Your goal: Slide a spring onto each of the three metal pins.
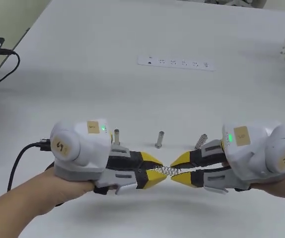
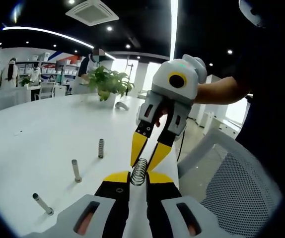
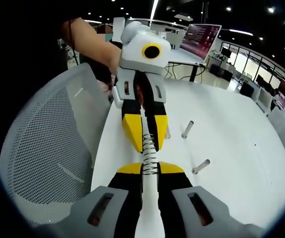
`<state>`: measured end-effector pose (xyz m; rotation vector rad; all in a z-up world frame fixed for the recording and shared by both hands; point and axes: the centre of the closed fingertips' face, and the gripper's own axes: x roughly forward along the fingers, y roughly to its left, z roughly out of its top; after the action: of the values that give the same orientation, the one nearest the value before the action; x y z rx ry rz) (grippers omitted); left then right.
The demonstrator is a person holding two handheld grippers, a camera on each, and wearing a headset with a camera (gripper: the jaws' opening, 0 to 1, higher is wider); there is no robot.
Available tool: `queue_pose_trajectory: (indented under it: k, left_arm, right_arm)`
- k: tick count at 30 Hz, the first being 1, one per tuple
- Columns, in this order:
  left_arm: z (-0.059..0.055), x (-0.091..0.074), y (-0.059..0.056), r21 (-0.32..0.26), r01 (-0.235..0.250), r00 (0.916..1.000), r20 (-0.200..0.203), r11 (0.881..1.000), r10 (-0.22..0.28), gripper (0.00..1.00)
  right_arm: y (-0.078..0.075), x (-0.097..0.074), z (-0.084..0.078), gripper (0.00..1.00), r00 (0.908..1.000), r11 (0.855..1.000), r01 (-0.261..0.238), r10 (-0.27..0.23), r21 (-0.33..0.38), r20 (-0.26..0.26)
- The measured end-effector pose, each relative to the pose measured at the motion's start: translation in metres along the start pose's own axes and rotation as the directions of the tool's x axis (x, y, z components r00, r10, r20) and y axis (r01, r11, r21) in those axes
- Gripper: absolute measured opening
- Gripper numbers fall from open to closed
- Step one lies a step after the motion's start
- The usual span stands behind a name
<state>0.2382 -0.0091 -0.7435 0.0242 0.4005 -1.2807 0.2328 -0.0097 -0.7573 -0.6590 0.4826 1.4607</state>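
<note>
Right up front, the left hand-held gripper and the right hand-held gripper meet tip to tip just above the worktop. Both are clamped on opposite ends of one spring, so it hangs between them. Just behind sit three metal pins in a row: the left pin and middle pin are bare, and the right pin already has a coil around it. Further back lies a white power strip.

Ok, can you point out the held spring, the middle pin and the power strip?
spring (image 1: 168, 171): head view, the middle of its coils.
middle pin (image 1: 160, 139): head view, its shaft.
power strip (image 1: 176, 63): head view, its top face.
</note>
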Motion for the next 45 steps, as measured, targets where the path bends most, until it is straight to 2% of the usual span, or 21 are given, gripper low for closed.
queue_pose_trajectory:
  k: [13,18,20,22,27,31,37,45]
  left_arm:
    - [0.004,-0.001,-0.001,0.014,0.003,0.9999,0.013,1.0,-0.003,0.02]
    - [0.005,-0.002,-0.002,0.015,0.008,0.9999,0.014,1.0,-0.008,0.02]
    - [0.005,-0.001,-0.005,0.01,0.016,0.9998,0.012,1.0,-0.016,0.02]
    - [0.005,-0.001,-0.006,0.009,0.018,0.9998,0.011,1.0,-0.018,0.02]
    - [0.005,-0.002,-0.005,0.001,0.015,0.9998,0.013,1.0,-0.015,0.02]
    - [0.005,-0.002,-0.004,-0.006,0.014,0.9998,0.017,1.0,-0.014,0.02]
    - [0.004,-0.003,-0.002,-0.014,0.008,0.9998,0.017,1.0,-0.008,0.02]
    - [0.003,-0.002,-0.006,-0.038,0.033,0.999,0.031,0.999,-0.032,0.02]
  right_arm:
    - [-0.001,-0.001,0.002,0.08,1.0,1.0,0.002,-0.002,-0.004,0.003]
    - [-0.001,-0.003,0.003,0.08,0.9999,1.0,0.009,-0.01,0.022,0.013]
    - [0.001,-0.003,0.002,0.09,0.9998,0.998,0.002,-0.003,0.059,0.02]
    - [0.001,-0.004,0.002,0.09,0.9998,0.999,0.001,-0.002,0.053,0.021]
    - [0.002,-0.004,-0.004,0.09,1.0,0.999,0.005,-0.005,0.049,-0.005]
    - [-0.001,-0.006,-0.002,0.08,0.9997,0.999,0.019,-0.019,0.029,0.015]
    - [-0.004,-0.009,0.001,0.07,0.9992,0.998,0.02,-0.022,0.054,0.035]
    - [-0.001,-0.02,0.011,0.07,0.9984,0.999,-0.008,0.005,0.049,0.056]
